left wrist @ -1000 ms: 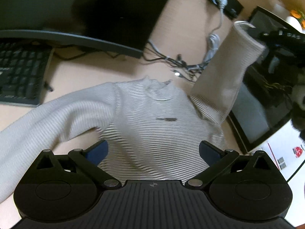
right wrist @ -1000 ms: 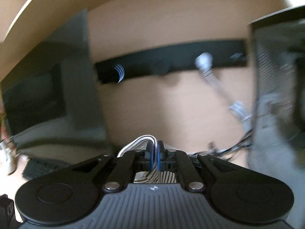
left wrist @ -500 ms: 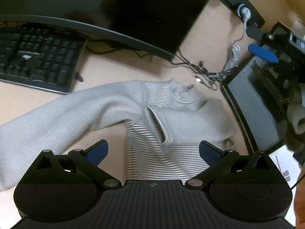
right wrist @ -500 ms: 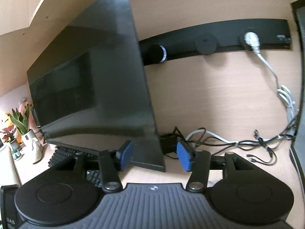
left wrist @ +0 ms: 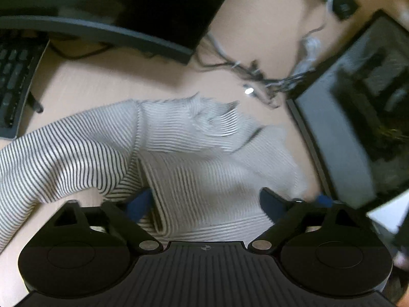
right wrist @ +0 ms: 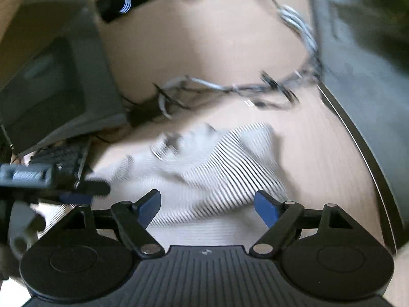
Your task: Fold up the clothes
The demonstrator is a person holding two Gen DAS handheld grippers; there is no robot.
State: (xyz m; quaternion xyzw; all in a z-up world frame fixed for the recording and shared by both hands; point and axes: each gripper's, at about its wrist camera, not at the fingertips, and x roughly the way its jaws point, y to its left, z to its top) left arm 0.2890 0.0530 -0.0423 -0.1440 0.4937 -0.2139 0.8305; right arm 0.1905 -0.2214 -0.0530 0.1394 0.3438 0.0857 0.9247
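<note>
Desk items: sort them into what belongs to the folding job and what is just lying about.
Belongs to the job:
- striped sweater, one sleeve folded across its body, the other stretched out
- left tongs, open
- right tongs, open

Just lying about:
- keyboard
- monitor
- tangle of cables
- dark computer case

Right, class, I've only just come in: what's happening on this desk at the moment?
A person with a gripper in each hand is folding a striped sweater on a desk. One sleeve already lies folded across the body; the other sleeve is spread out toward the keyboard. The left gripper and the right gripper are both open above the sweater, holding nothing.
</note>
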